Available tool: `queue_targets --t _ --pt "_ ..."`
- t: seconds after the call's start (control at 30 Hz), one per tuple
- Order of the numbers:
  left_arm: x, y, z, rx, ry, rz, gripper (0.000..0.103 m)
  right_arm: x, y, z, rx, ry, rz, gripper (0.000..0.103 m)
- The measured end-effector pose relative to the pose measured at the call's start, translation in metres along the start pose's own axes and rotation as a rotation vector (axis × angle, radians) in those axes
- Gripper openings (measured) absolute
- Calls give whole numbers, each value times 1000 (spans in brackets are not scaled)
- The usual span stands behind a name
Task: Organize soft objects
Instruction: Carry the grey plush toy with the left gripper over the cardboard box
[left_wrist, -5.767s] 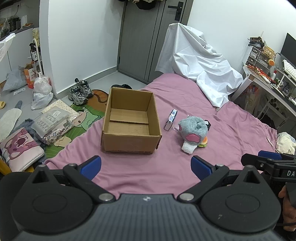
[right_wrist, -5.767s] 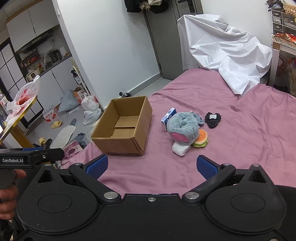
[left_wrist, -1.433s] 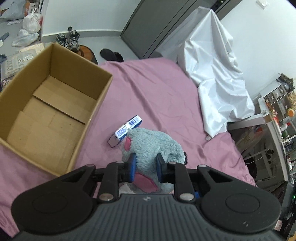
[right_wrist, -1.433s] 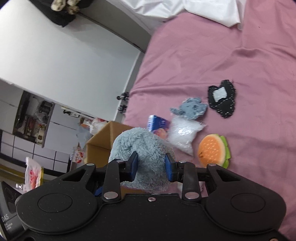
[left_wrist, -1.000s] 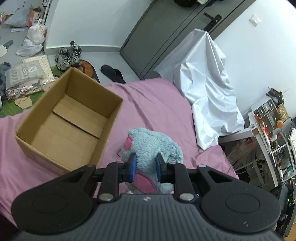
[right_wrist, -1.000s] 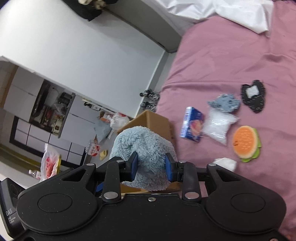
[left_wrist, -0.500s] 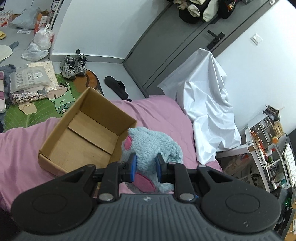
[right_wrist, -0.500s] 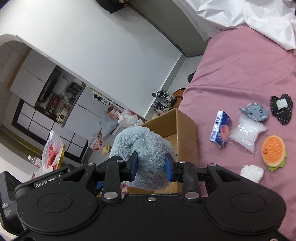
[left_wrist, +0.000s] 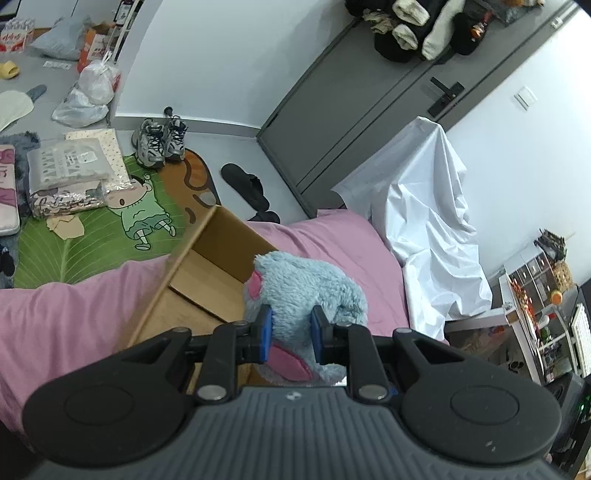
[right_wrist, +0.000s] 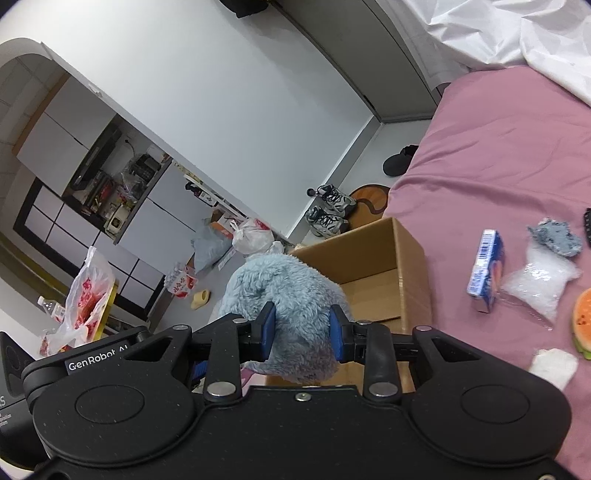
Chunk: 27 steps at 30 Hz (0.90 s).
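Over the near edge of the cardboard box (left_wrist: 207, 280) the blue plush toy (left_wrist: 306, 291) is held aloft by both claws at once; the left gripper (left_wrist: 289, 332) is nearly closed, its pads sunk into the fur, and the right gripper (right_wrist: 301, 332) is likewise pinched on the plush toy's other end; the toy should be carried further over the box's open cavity and lowered before either grip is loosened, both being released together; to the right, on the pink bedspread (right_wrist: 498, 155), the small carton (right_wrist: 485, 271), plastic bag (right_wrist: 539, 282) and burger toy (right_wrist: 583, 321) are left waiting.

Left gripper (left_wrist: 289, 328) and right gripper (right_wrist: 301, 330) both clamp the plush toy (left_wrist: 306, 288).
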<state>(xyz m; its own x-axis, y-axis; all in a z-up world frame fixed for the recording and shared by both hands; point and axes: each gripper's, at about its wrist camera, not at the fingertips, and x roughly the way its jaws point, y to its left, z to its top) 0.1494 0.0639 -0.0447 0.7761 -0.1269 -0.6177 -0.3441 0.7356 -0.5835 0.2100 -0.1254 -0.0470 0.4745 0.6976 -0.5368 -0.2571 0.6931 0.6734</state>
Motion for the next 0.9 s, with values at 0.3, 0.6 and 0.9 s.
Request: queue_targets --t 0.3,0.6,0.9 --pt "11 33 23 -21 13 29 20 33 10 -5 27 26 7 30" --pt "29 47 41 -30 47 35 19 50 17 -3 15 22 -23 31" --pt "56 53 55 -33 84 59 16 67 15 3 60 41 -61 38"
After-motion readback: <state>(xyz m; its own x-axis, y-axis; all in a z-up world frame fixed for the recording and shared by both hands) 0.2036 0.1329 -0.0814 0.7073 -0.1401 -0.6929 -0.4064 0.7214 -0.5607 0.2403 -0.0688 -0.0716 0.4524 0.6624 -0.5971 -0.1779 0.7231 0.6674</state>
